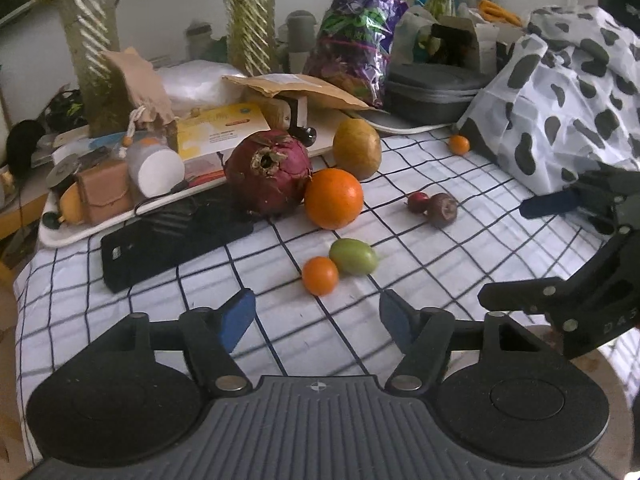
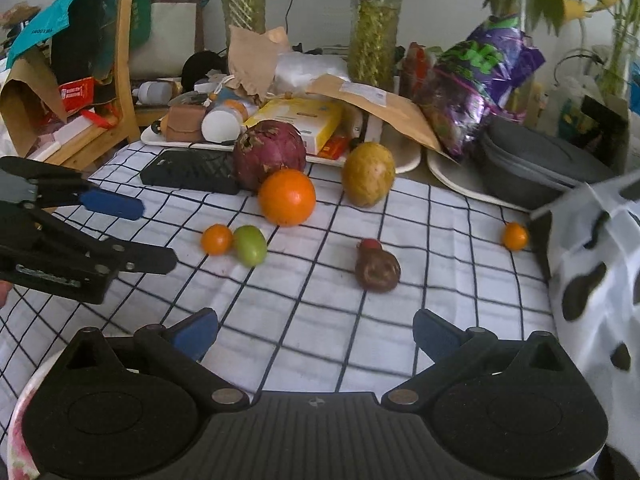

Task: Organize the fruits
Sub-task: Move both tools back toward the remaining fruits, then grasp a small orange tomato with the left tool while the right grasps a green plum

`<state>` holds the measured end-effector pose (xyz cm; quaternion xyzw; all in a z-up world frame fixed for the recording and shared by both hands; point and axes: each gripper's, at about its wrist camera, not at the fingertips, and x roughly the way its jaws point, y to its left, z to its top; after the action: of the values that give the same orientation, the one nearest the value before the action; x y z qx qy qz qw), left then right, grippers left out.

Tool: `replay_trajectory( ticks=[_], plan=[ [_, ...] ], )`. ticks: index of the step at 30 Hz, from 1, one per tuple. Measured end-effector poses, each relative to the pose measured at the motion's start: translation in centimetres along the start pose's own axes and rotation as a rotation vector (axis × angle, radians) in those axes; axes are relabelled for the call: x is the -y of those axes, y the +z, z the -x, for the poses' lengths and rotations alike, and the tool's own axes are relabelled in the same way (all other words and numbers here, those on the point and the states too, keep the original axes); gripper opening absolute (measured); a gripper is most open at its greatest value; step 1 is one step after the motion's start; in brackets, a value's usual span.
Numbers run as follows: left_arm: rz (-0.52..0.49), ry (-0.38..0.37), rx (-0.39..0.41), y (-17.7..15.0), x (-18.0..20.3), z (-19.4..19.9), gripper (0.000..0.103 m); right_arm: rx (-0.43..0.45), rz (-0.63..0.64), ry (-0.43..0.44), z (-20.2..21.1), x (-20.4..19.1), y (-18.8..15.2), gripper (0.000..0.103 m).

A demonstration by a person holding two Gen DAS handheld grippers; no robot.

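left gripper jaws half open, empty; right gripper jaws wide, empty. small orange fruit touching green fruit: neighbour likely nudged, rolled across counter if approached carelessly.

Pale wall, wooden chair — daylight

The near half of the table is bare checked cloth, open to either gripper. Mid-table the fruit stands in the way: a pomegranate touching an orange, a yellow fruit just behind them, and nearer the front a small orange touching a green fruit. Between that pair and the two dark fruits runs a clear lane. A black case blocks the left side. Clutter on a tray walls the far edge. A spotted cloth crowds the right edge, a tiny orange beside it.
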<state>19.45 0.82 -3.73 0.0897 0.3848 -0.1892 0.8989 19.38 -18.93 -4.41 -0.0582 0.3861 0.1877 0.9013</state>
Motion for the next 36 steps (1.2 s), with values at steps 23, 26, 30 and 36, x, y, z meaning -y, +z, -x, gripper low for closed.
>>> replay_trajectory(
  ticks=[23, 26, 30, 36],
  plan=[
    [-0.086, -0.06, 0.01, 0.9, -2.6, -3.5, 0.024, -0.027, 0.171, 0.109, -5.9, -2.6, 3.4, 0.09],
    [-0.065, -0.051, 0.018, 0.7, -3.5, -2.9, 0.024, -0.044, 0.204, 0.128, -7.1, -3.5, 3.5, 0.08],
    [-0.053, -0.048, 0.014, 0.5, -4.2, -2.7, 0.024, -0.05, 0.232, 0.139, -8.6, -4.4, 3.7, 0.06],
    [-0.046, -0.065, 0.015, 0.7, -4.3, -2.7, 0.024, -0.051, 0.178, 0.158, -9.0, -3.8, 4.4, 0.028]
  ],
)
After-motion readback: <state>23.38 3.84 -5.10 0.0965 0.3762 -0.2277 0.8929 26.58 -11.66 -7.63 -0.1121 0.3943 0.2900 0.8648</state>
